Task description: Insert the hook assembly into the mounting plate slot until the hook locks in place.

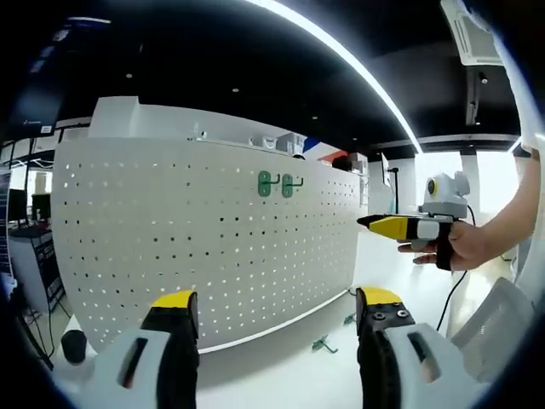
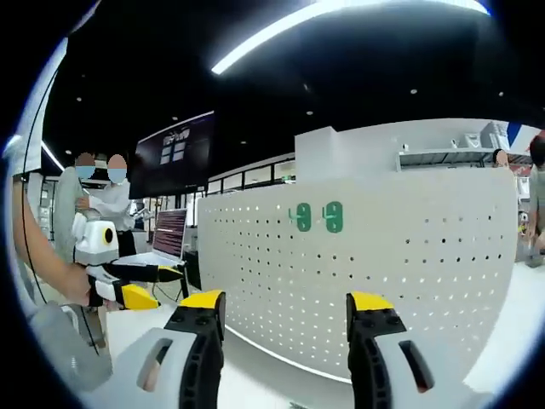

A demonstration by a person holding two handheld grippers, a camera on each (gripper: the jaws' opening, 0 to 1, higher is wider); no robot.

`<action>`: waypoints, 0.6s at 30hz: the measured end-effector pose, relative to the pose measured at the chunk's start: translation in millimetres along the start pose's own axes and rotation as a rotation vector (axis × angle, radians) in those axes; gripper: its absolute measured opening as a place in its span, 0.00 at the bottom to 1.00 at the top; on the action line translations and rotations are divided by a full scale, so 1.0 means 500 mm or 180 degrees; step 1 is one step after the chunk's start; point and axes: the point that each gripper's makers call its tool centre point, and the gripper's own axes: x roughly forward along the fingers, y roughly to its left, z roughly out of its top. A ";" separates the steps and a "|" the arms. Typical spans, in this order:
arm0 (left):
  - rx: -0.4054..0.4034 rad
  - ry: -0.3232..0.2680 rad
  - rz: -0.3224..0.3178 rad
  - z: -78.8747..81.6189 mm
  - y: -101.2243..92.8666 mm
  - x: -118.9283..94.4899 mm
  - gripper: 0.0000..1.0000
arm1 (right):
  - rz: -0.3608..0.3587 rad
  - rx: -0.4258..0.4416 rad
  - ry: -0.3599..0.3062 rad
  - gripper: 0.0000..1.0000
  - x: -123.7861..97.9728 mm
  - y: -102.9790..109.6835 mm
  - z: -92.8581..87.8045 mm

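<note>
Both the left gripper (image 1: pixel 277 319) and right gripper (image 2: pixel 285 319) are standing wide open, holding nothing. A green hook (image 1: pixel 324 345) is lying on the table (image 1: pixel 281 375) at 6 o'clock of the pegboard (image 1: pixel 204 239), where two hooks (image 1: pixel 278 184) are already hanging. Risk: misaligned tabs jamming against the holes.

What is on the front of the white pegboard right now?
Two green hooks hang side by side near the top of the pegboard; the rest of its face is bare holes. Another green hook lies on the table below. How deeply the hung hooks seat is too small to tell.
</note>
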 end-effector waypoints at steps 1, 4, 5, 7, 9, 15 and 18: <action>0.0001 0.0003 -0.0001 -0.002 -0.002 -0.003 0.78 | -0.0008 -0.0012 0.0003 0.57 -0.006 0.001 -0.003; 0.0040 0.0000 -0.0003 -0.002 -0.006 -0.010 0.78 | -0.0035 -0.0006 0.0008 0.58 -0.027 0.002 -0.013; 0.0045 0.0006 -0.0005 -0.003 -0.008 -0.012 0.78 | -0.0046 -0.0004 0.0007 0.58 -0.033 0.001 -0.015; 0.0033 0.0000 -0.0002 -0.004 -0.008 -0.018 0.78 | -0.0073 0.0018 -0.0001 0.58 -0.048 -0.002 -0.021; 0.0024 0.0004 0.0006 -0.007 -0.009 -0.021 0.78 | -0.0100 0.0026 0.0003 0.59 -0.061 -0.002 -0.028; -0.0021 0.0052 0.0061 -0.026 -0.008 -0.038 0.78 | -0.0167 0.0059 0.0017 0.60 -0.092 0.000 -0.045; -0.0031 0.0069 0.0068 -0.031 -0.010 -0.045 0.78 | -0.0190 0.0086 0.0041 0.61 -0.105 -0.001 -0.055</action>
